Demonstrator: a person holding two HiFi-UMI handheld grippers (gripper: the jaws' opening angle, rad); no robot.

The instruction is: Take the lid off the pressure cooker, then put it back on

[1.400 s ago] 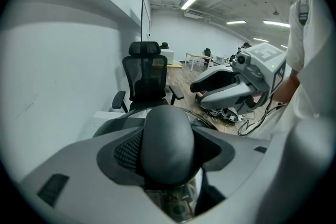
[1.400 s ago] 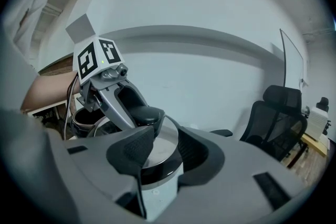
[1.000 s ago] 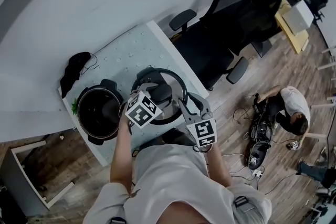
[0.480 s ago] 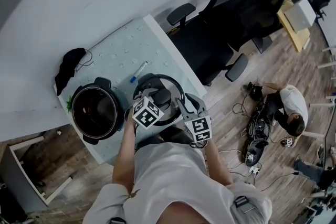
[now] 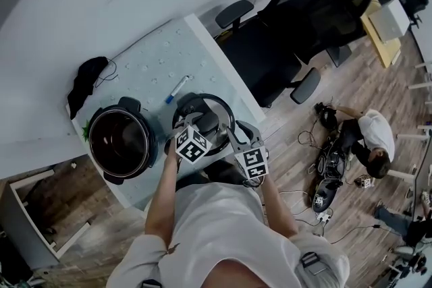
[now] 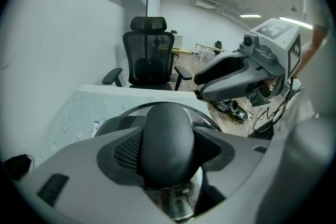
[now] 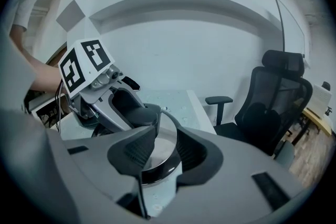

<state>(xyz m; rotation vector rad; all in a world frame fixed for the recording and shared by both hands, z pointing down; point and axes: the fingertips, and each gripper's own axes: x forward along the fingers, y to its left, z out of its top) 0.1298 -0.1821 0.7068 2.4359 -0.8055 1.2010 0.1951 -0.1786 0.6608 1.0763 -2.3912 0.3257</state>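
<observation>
Pressure cooker lid (image 5: 219,111) is off the pot and is at the right part of the pale table (image 5: 145,71), with its rim close to the table edge that faces the black office chair (image 5: 290,37); whether it rests on the surface or is held a little above, I cannot tell. The left gripper (image 6: 168,150) has its jaws closed on the lid's black rounded handle (image 6: 167,131), which fills the space between the pads. The right gripper (image 7: 164,150) is at the near right side of the lid; its jaws stand apart and the shiny rim shows in the gap, but contact with the pads is not clear. The open pressure cooker pot (image 5: 151,144) stands to the left of the lid, near the table's left corner, with only a narrow strip of table between them. Beyond the lid lies a marker pen (image 5: 177,90), just beside the rim. Farther back the tabletop is mostly free, until a black cloth (image 5: 88,81) at the far left edge.
</observation>
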